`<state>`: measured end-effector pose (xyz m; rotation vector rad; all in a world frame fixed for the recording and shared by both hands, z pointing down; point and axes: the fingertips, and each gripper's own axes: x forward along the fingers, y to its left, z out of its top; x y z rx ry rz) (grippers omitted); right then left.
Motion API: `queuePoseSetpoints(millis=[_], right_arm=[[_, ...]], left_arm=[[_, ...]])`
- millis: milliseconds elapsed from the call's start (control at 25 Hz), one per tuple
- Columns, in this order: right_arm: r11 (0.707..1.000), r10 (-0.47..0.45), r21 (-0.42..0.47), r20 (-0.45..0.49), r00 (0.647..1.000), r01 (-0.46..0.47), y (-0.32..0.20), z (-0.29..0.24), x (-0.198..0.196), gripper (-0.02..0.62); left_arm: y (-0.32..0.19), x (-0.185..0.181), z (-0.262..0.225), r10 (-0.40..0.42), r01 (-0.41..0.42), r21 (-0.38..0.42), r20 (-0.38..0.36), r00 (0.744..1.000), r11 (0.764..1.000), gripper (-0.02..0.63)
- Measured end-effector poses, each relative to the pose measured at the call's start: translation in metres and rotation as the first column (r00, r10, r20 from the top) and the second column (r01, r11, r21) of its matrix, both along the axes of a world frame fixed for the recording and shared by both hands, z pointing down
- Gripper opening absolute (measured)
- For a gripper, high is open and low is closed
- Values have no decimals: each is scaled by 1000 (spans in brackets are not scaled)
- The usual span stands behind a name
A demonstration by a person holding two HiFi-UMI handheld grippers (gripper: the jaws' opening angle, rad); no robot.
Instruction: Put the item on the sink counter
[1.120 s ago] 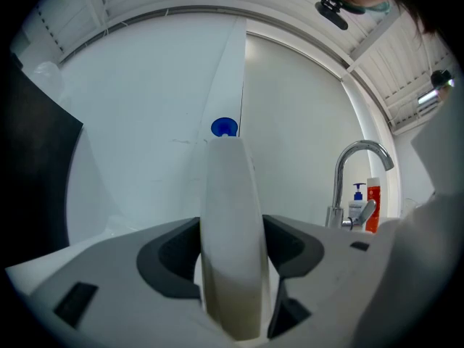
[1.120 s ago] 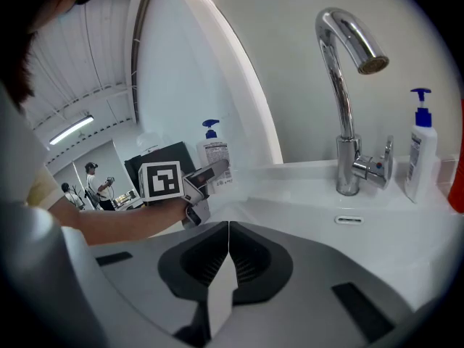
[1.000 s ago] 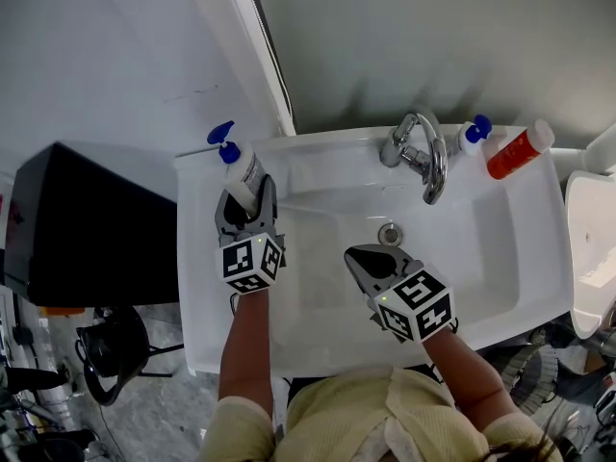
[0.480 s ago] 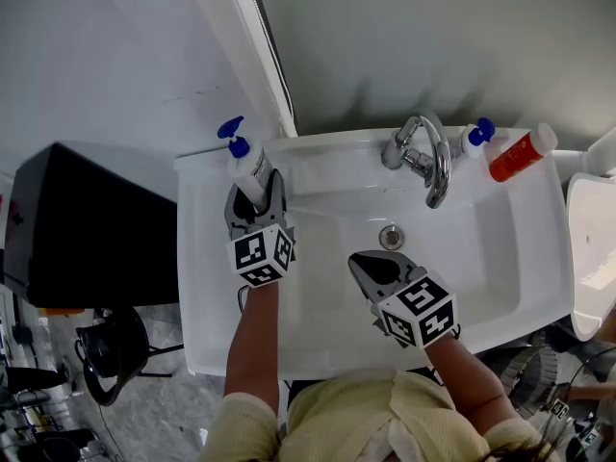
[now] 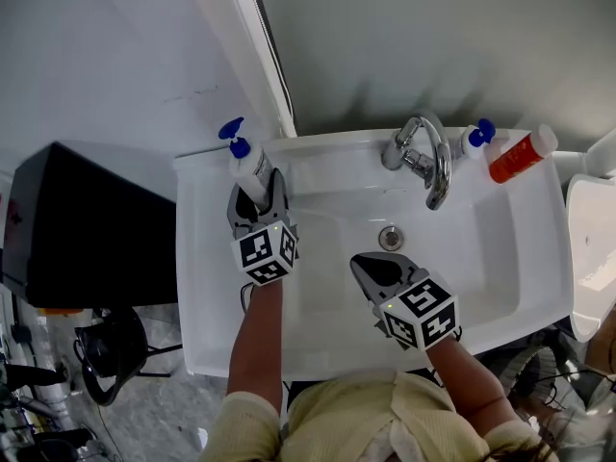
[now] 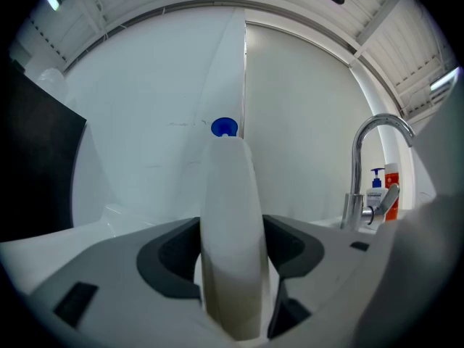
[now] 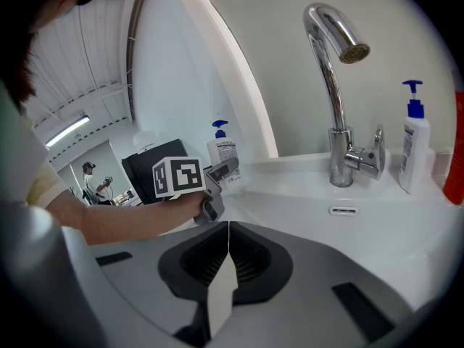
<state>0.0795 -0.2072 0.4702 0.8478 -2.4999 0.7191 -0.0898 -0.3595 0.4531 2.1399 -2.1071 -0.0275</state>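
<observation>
A white pump bottle (image 5: pixel 248 166) with a blue pump head is at the back left corner of the white sink counter (image 5: pixel 204 287). My left gripper (image 5: pixel 258 192) is shut on its body. In the left gripper view the bottle (image 6: pixel 230 223) fills the gap between the jaws of that gripper (image 6: pixel 232 267). I cannot tell whether its base touches the counter. My right gripper (image 5: pixel 371 263) hangs over the basin, shut, with nothing in it. In the right gripper view the jaws of the right gripper (image 7: pixel 229 256) meet, and the bottle (image 7: pixel 223 154) stands beyond them.
A chrome faucet (image 5: pixel 423 162) rises at the back of the basin, with the drain (image 5: pixel 389 238) below it. A small blue-pump bottle (image 5: pixel 474 138) and a red bottle (image 5: pixel 520 154) stand at the back right. A black box (image 5: pixel 87 224) sits left of the sink.
My left gripper has carried the pump bottle a little to the right and toward the wall. The right gripper has barely shifted.
</observation>
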Motion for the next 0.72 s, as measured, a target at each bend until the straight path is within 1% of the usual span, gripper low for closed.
queuePoseSetpoints(millis=[160,320,600,720], right_arm=[[1000,6,1,-6,1000,-6,-1,1,3,26],[1000,11,0,-9,1000,-11,-1,2,5,26],[1000,10,-8,-11,1000,-10,-1,3,4,26],[1000,8,-10,-13,1000,-8,-1,4,4,26]], left_arm=[[-3,1,3,-6,6,5,12,1000,1000,290],[-4,2,2,-15,14,26,18,1000,1000,290],[-9,1,7,-36,34,28,64,997,999,290],[-11,3,6,-35,33,38,61,998,999,290]])
